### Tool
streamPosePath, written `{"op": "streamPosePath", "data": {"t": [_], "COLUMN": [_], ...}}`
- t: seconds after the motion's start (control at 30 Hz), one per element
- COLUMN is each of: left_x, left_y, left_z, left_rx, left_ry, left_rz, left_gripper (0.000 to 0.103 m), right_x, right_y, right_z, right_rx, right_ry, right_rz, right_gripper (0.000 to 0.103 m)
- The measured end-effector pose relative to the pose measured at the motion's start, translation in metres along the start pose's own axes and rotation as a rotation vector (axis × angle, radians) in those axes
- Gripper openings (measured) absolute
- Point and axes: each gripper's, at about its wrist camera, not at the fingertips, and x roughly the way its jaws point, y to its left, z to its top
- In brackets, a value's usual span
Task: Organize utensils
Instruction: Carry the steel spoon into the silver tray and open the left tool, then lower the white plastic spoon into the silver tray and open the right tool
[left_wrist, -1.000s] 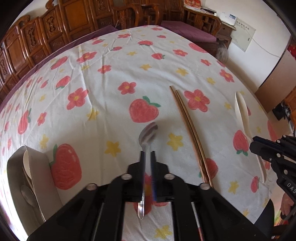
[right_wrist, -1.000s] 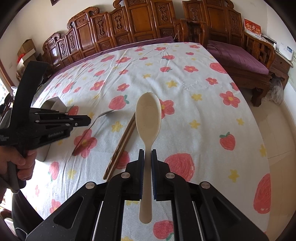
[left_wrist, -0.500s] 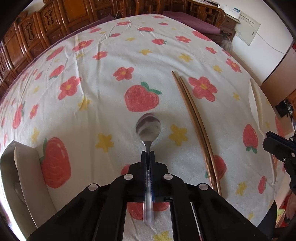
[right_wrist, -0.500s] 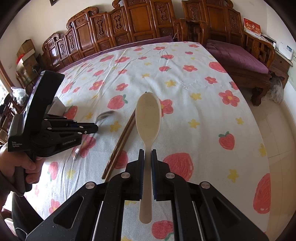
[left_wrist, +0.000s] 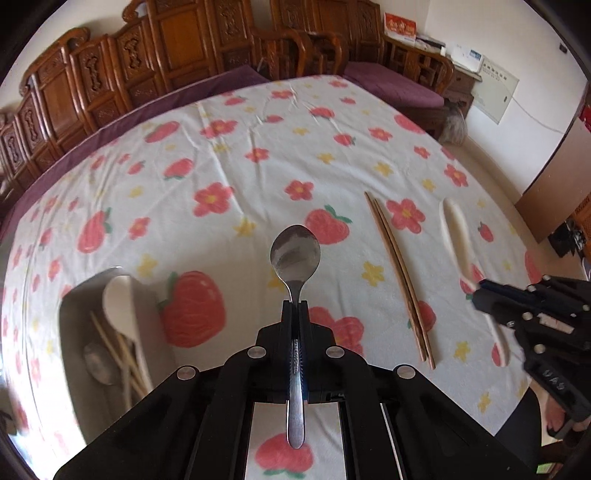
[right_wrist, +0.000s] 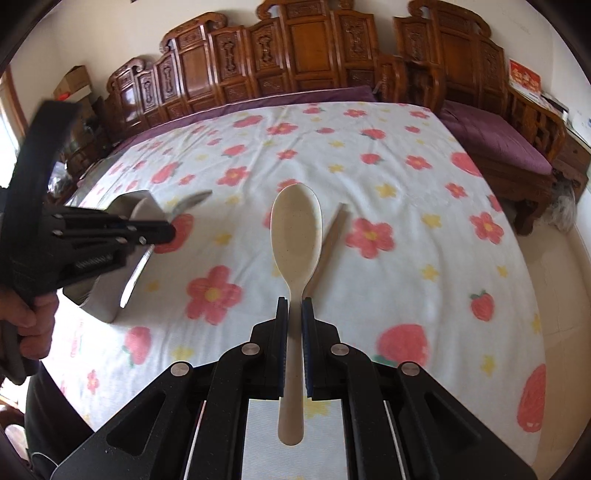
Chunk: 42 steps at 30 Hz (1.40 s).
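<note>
**Two spoons in the air, one holder to fill**

While both spoons hang clear of the strawberry-print cloth (left_wrist: 258, 177), we judge the step in hand to be the carry to the holder (left_wrist: 74, 314), the grey container at the left of the tabletop. Our left tongs (left_wrist: 294, 306) are pinched fully together on the neck of the metal spoon (left_wrist: 295, 254), its bowl pointing forward and its handle running back between the fingers. Our right tongs (right_wrist: 294, 306) are closed on the narrow stem of the cream spoon (right_wrist: 295, 229), held the same way.

To do this well, we should bring one spoon in at a time, the metal one first since it is nearer the holder. We tip it more upright over the opening and release only once it is inside the rim. The holder already has a pale spoon, a metal spoon and some chopsticks in it, so we aim for the free gap.

The metal spoon is polished, thin and slick, likely to swivel in a pinch. The cream spoon is matte, broad and oval-bowled, probably light plastic. The chopsticks (left_wrist: 402, 277) left on the cloth are slender, brown and tapered, lying side by side. The cloth is soft and creased.
</note>
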Motion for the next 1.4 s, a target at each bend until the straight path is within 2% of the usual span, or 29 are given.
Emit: {"op": "streamPosePath", "data": {"t": [0.33, 0.57, 0.8, 0.9, 0.97, 1.1, 1.2, 1.3, 1.4], "left_x": [-0.054, -0.054, -0.048, -0.049, -0.055, -0.069, -0.081, -0.090, -0.096], "left_y": [0.070, 0.118, 0.148, 0.154, 0.159, 0.166, 0.173, 0.179, 0.184], "left_z": [-0.028, -0.047, -0.058, -0.062, -0.067, -0.078, -0.087, -0.095, -0.101], "left_rx": [-0.082, -0.165, -0.237, -0.250, -0.255, -0.271, -0.276, -0.271, -0.270], "left_ry": [-0.066, -0.066, -0.075, -0.086, -0.102, -0.137, -0.158, -0.170, -0.178], "left_rz": [0.047, 0.079, 0.087, 0.084, 0.094, 0.105, 0.125, 0.153, 0.171], "left_gripper": [0.002, 0.002, 0.003, 0.011, 0.028, 0.030, 0.040, 0.042, 0.054], "right_x": [0.012, 0.018, 0.023, 0.026, 0.030, 0.037, 0.042, 0.049, 0.060], "right_y": [0.089, 0.142, 0.169, 0.175, 0.181, 0.195, 0.206, 0.219, 0.230], "right_z": [0.028, 0.042, 0.049, 0.050, 0.051, 0.054, 0.055, 0.057, 0.060], "right_rx": [-0.073, -0.128, -0.153, -0.158, -0.164, -0.166, -0.170, -0.172, -0.170], "right_ry": [-0.014, -0.008, 0.004, 0.010, 0.015, 0.020, 0.019, 0.027, 0.037], "right_rz": [0.089, 0.135, 0.155, 0.161, 0.163, 0.177, 0.188, 0.203, 0.212], "right_gripper": [0.009, 0.009, 0.009, 0.009, 0.009, 0.009, 0.009, 0.009, 0.009]}}
